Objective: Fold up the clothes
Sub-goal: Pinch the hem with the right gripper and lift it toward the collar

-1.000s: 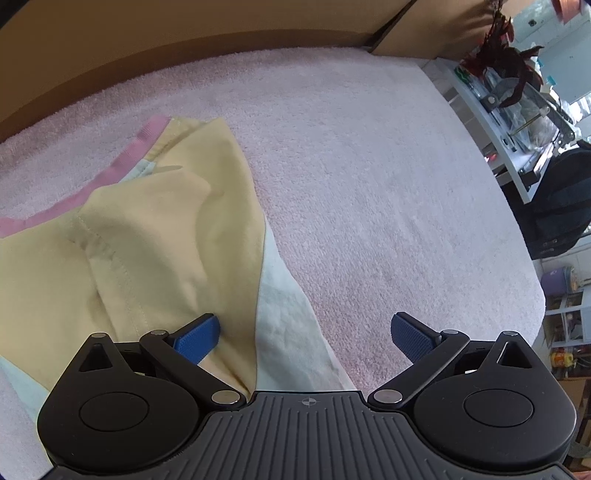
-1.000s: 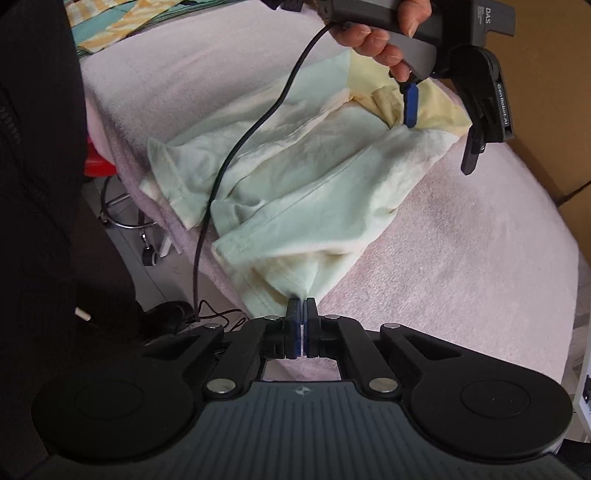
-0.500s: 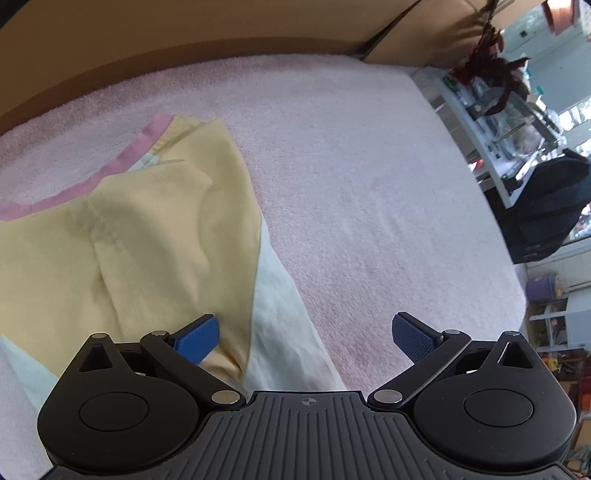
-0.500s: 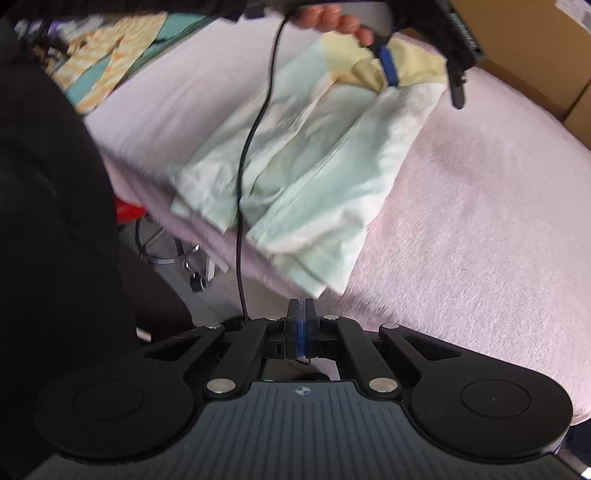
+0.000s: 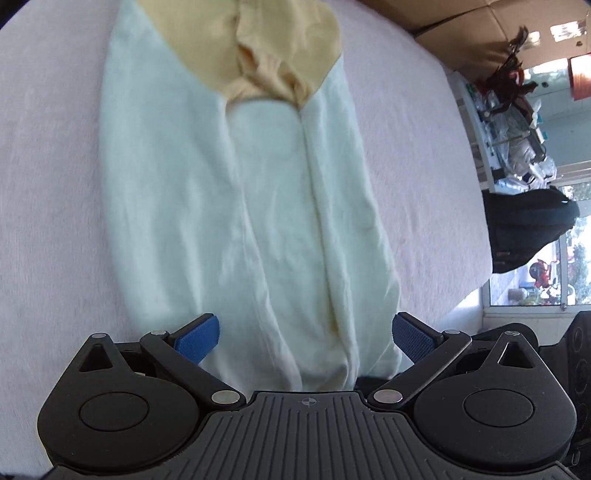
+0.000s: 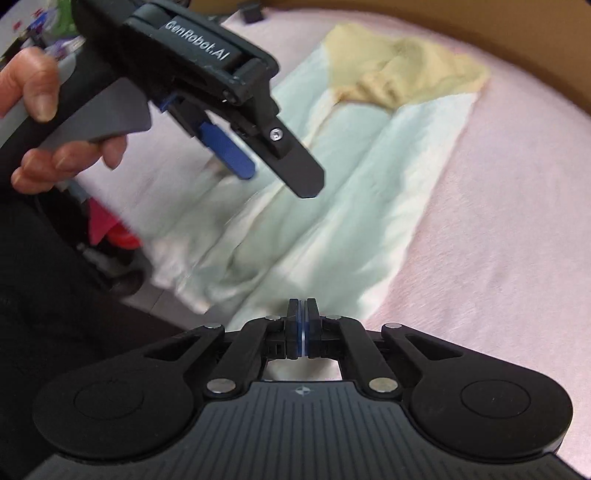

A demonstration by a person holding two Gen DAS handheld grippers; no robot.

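Observation:
A pale mint garment [image 5: 280, 206] with a yellow top part [image 5: 258, 44] lies as a long narrow strip, both sides folded inward, on a pink towelled surface [image 5: 48, 206]. My left gripper [image 5: 306, 339] hovers open over the strip's near end, its blue pads [image 5: 197, 338] either side of the cloth without touching it. In the right wrist view that left gripper [image 6: 273, 173], held by a hand [image 6: 40, 96], hangs above the garment [image 6: 354, 192]. My right gripper [image 6: 303, 325] is shut at the near hem, with pale cloth showing just beyond and beneath its fingers.
Brown cardboard boxes [image 5: 461, 33] stand behind the surface. To the right are a cluttered white shelf [image 5: 509, 122] and a black bag [image 5: 524, 229]. The surface's edge drops off at the near left, with red items [image 6: 110, 229] below. Bare pink towel [image 6: 509, 206] spreads right of the garment.
My left gripper has swept from the yellow top end to the hem end and now looks along the whole strip. The right gripper has shifted slightly and stays shut.

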